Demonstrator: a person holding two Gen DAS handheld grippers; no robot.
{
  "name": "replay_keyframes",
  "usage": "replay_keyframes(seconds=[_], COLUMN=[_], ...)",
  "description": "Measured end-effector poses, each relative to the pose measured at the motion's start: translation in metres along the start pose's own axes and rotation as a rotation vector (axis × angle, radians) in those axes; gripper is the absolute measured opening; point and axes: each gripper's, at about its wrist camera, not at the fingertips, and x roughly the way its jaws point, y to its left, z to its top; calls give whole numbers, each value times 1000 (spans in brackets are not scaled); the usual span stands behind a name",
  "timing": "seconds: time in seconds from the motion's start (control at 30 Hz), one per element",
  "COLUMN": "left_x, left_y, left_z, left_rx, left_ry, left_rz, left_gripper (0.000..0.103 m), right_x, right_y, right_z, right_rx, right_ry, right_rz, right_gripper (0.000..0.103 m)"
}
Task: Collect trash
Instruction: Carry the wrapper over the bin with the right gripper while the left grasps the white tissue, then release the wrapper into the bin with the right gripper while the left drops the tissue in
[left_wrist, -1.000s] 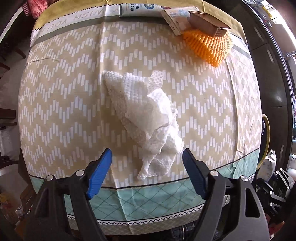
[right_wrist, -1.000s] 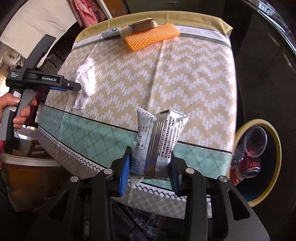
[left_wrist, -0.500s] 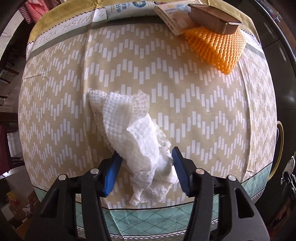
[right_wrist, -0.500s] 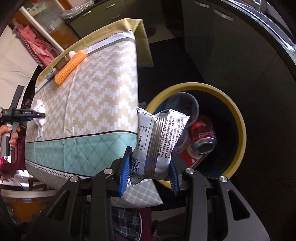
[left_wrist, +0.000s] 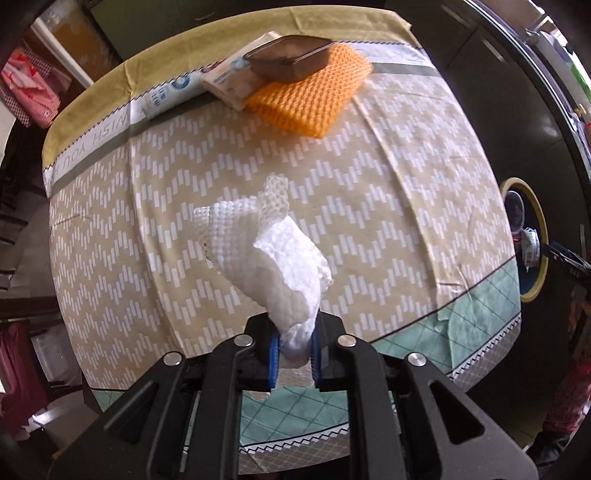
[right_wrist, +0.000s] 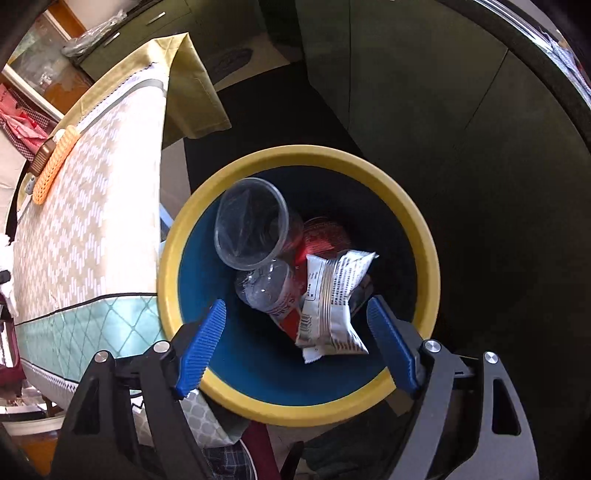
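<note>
Left fingers (left_wrist: 273, 352) pinching crumpled paper towel (left_wrist: 275, 258), "WISH YOU" tablecloth (left_wrist: 369, 177) beyond | right fingers (right_wrist: 201, 345) gaping wide, silver wrapper (right_wrist: 330, 304) lying between them in yellow-rimmed bin (right_wrist: 295, 157), print unreadable

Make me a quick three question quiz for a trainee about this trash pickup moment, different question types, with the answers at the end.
1. True or false: the left gripper is shut on the paper towel.
2. Multiple choice: the silver snack wrapper is A) clamped in the right gripper, B) on the tablecloth, C) inside the yellow-rimmed bin.
3. Fill in: the brown tray rests partly on an orange ____.

Key: 1 true; 2 C; 3 foam net.
</note>
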Motion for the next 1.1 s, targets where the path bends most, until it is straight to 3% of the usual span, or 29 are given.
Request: replay_keyframes(seconds=[0.27, 0.4, 0.57, 0.77, 0.83, 0.93, 1.1], left_x=[-51, -59, -46, -3, 16, 36, 26], left_y=[-100, -157, -240, -338, -365, -385, -366], left_z=[-10, -6, 7, 27, 32, 35, 35], left_rx=[224, 348, 481, 572, 602, 614, 591], left_ry=[-72, -83, -92, -55, -35, -28, -36], left_rz=[-89, -132, -198, -279, -273, -238, -245], left_gripper=[12, 12, 12, 13, 19, 41, 41], right_x=[-34, -62, -85, -95, -96, -97, -100], right_y=[-16, -24, -41, -80, -90, -97, -93], right_z=[-14, -33, -62, -96, -103, -110, -110], right_rx=[25, 14, 57, 136, 159, 174, 141], right_ry=[-83, -140, -182, -175, -168, -161, -158], right_rz=[75, 66, 58, 30, 24, 18, 15], right_gripper=[78, 78, 78, 78, 78, 78, 78])
